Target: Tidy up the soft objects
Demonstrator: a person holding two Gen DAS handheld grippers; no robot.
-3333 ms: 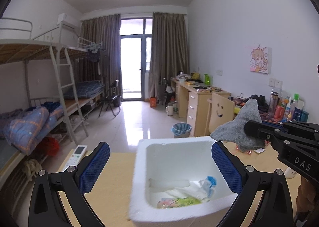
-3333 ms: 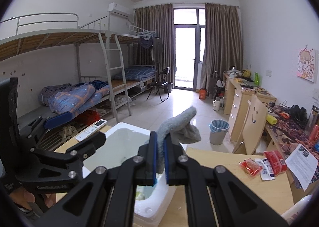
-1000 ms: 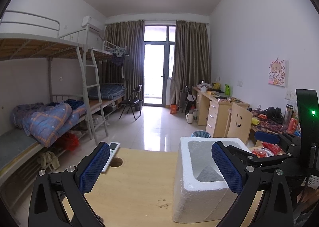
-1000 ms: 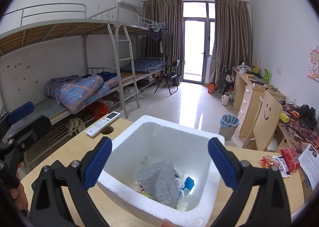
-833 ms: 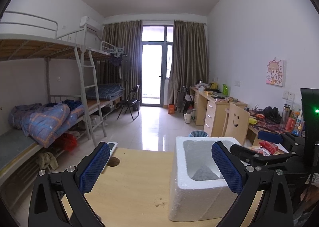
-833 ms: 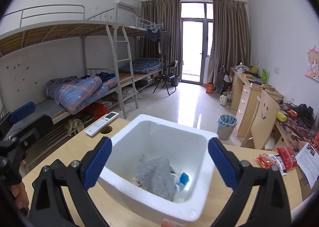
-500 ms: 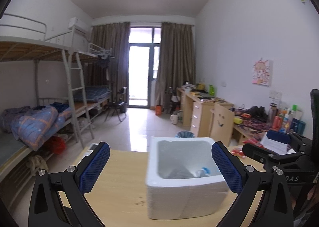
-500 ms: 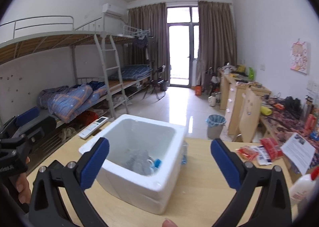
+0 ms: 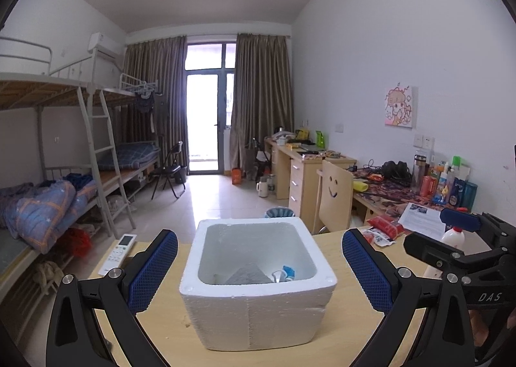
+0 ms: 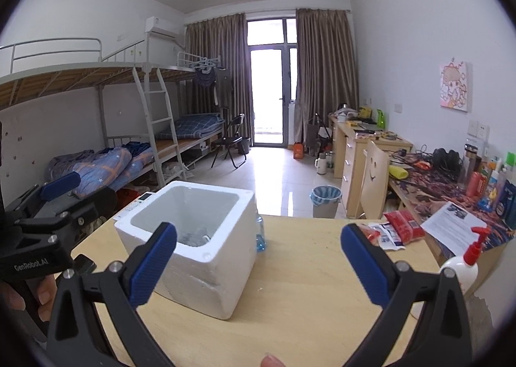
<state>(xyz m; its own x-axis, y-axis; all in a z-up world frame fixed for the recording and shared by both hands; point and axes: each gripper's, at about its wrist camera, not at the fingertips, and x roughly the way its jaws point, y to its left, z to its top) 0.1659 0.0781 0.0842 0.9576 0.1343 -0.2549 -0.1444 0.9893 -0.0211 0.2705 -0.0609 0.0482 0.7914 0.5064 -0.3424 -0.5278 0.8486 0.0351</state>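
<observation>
Peeking half-hidden from foam box, grey cloth; both claws spread wide, empty.

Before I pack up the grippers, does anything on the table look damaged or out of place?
The white foam box looks cracked: a jagged seam runs across its near lower wall, and the bottom corner seems pushed out of line. The grey cloth lies inside it. Nothing looks spilled, and both grippers are open and empty.

The left gripper, jaws wide apart, frames a foam box holding a grey cloth on the table.
</observation>
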